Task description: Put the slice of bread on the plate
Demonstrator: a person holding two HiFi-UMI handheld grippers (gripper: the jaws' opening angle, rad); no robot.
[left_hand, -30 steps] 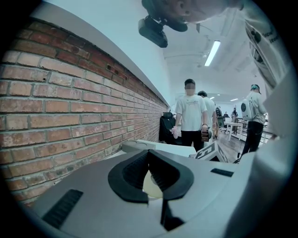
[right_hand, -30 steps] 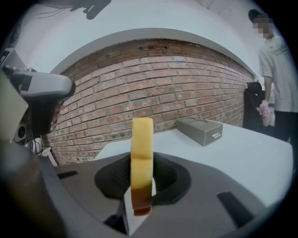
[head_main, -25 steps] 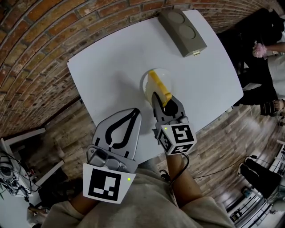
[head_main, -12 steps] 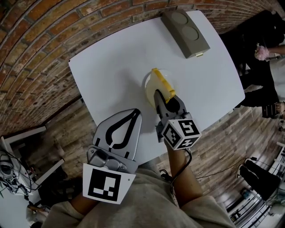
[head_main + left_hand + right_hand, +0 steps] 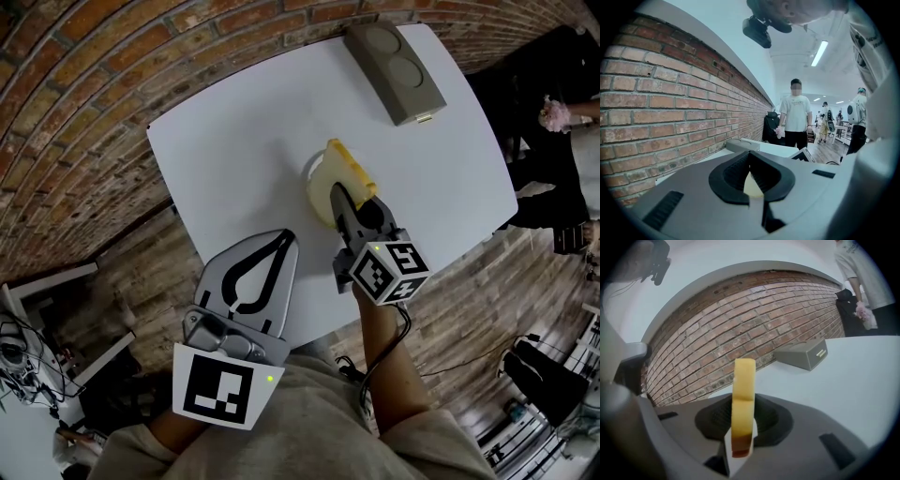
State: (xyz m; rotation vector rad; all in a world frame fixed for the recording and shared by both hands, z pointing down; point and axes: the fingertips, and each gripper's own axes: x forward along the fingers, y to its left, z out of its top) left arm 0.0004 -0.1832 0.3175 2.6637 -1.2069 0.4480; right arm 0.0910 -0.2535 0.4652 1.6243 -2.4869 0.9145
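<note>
A yellow slice of bread [image 5: 349, 167] stands on edge between the jaws of my right gripper [image 5: 354, 201], which is shut on its lower end. The slice hangs tilted over the pale round plate [image 5: 310, 178] near the middle of the white table [image 5: 234, 131]. In the right gripper view the bread [image 5: 743, 390] rises straight up out of the dark pads [image 5: 715, 416]. My left gripper [image 5: 280, 237] is shut with nothing in it, at the table's near edge, left of the right gripper. In the left gripper view its jaw tips [image 5: 749, 153] meet, and something pale shows beyond them.
A grey box with two round hollows [image 5: 392, 56] lies at the table's far right corner; its end [image 5: 802, 355] shows in the right gripper view. A brick wall [image 5: 75, 112] borders the table's left and far sides. People [image 5: 796, 115] stand on the wooden floor at the right.
My right gripper has rolled and shifted a little to the right with the bread, which now leans further over the plate. The left gripper has stayed where it was.
</note>
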